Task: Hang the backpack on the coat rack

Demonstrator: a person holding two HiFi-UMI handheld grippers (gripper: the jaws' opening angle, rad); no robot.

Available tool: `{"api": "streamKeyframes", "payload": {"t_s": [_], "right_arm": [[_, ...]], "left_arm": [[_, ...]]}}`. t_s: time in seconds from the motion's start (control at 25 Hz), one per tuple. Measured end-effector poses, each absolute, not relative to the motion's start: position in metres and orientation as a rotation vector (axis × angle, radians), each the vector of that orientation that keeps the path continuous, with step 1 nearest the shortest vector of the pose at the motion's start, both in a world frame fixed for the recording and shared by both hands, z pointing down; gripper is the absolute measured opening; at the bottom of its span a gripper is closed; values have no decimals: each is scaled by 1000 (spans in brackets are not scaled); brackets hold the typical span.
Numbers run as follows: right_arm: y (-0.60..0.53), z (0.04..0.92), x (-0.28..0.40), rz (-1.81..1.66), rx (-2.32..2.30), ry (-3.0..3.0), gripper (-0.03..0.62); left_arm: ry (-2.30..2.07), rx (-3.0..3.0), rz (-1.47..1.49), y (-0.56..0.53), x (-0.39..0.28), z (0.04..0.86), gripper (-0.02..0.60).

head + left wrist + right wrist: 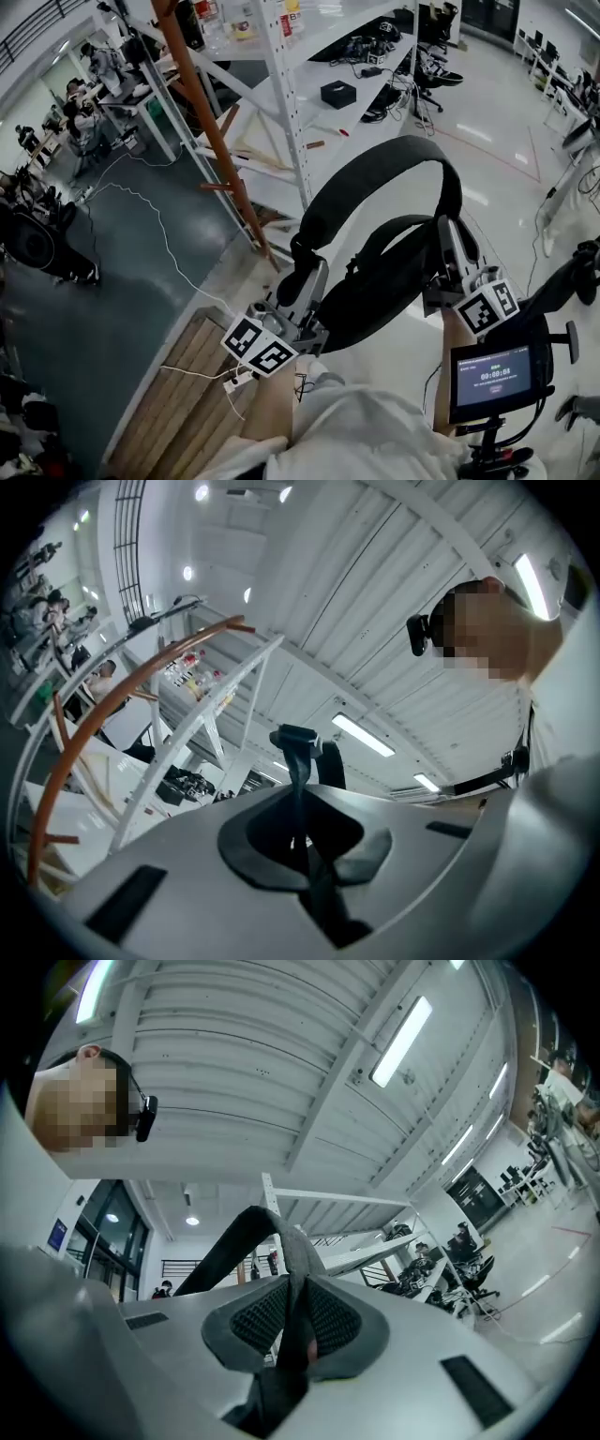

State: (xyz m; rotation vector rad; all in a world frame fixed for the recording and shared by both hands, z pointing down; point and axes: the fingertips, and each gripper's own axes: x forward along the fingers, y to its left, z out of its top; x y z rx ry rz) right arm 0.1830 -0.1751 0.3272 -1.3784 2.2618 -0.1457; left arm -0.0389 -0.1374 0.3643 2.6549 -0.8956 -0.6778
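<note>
In the head view I hold a black backpack (375, 292) up in front of me by its straps. One wide shoulder strap (375, 167) arches above it. My left gripper (302, 274) is shut on a thin webbing strap (300, 761) with a buckle at its top. At the right, my right gripper (448, 246) is shut on a padded strap (246, 1239). Both grippers point upward. The coat rack (208, 131) is a brown wooden pole with side pegs, leaning away ahead and to the left; it shows as a brown arc (112, 705) in the left gripper view.
White metal shelving (298, 112) stands just behind the rack, with a black box (337, 94) on one shelf. A wooden pallet (183, 380) lies at my lower left, and a white cable (159, 234) runs across the dark floor. A small screen on a stand (492, 380) is at my right.
</note>
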Motion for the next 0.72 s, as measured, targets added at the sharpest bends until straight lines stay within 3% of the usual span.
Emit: {"api": "streamKeyframes", "payload": {"t_s": [0.4, 0.72], "right_arm": [[-244, 289, 57, -183, -1141, 2364, 66], [-287, 229, 4, -201, -963, 2439, 64]], "left_arm": [[-1187, 2662, -726, -160, -148, 323, 14], [-1444, 2716, -785, -175, -183, 265, 14]]}}
